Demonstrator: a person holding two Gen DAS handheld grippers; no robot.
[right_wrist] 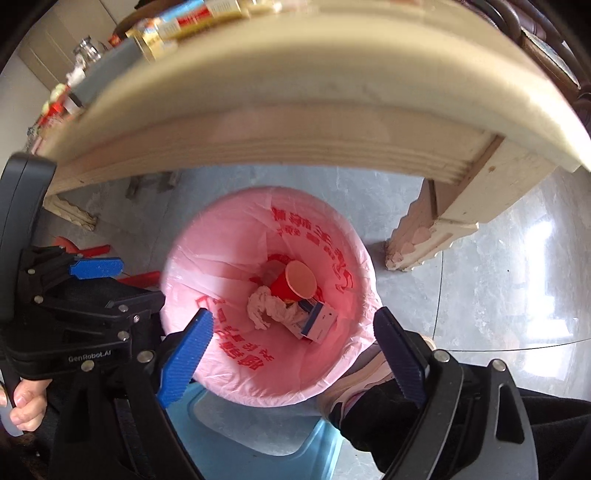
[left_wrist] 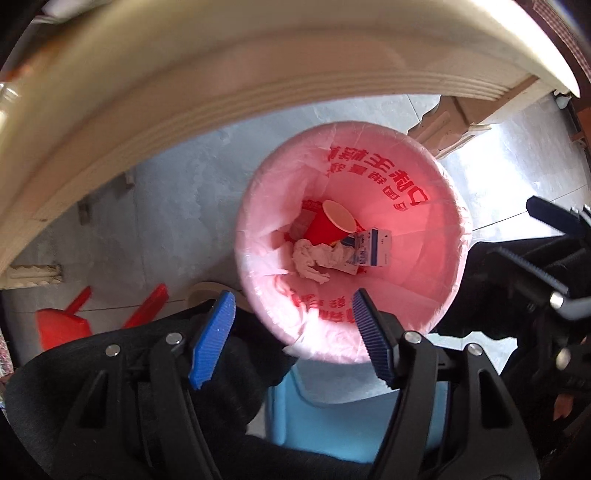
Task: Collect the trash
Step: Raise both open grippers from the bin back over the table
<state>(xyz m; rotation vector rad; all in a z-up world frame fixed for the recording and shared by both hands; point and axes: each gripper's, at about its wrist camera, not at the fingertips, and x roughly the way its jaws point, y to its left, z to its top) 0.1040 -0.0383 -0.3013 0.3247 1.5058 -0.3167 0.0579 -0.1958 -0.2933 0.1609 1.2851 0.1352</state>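
A trash bin lined with a pink bag (left_wrist: pixel 436 258) (right_wrist: pixel 192 295) stands on the floor below both grippers. Inside lie a red paper cup (left_wrist: pixel 327 225) (right_wrist: pixel 293 280), a crumpled white tissue (left_wrist: pixel 314 258) (right_wrist: pixel 264 302) and a small white and blue carton (left_wrist: pixel 373 247) (right_wrist: pixel 319 321). My left gripper (left_wrist: pixel 293 306) is open and empty above the bin's near rim. My right gripper (right_wrist: pixel 293 326) is open and empty above the bin. The left gripper also shows at the left of the right wrist view (right_wrist: pixel 96 267).
A cream wooden table edge (left_wrist: pixel 221 74) (right_wrist: pixel 295 110) overhangs the bin, with a carved leg (right_wrist: pixel 424 236) to the right. A light blue stool (left_wrist: pixel 332 424) (right_wrist: pixel 258 435) is under me. A red plastic stool (left_wrist: pixel 62 325) is at left. Packets clutter the tabletop (right_wrist: pixel 177 22).
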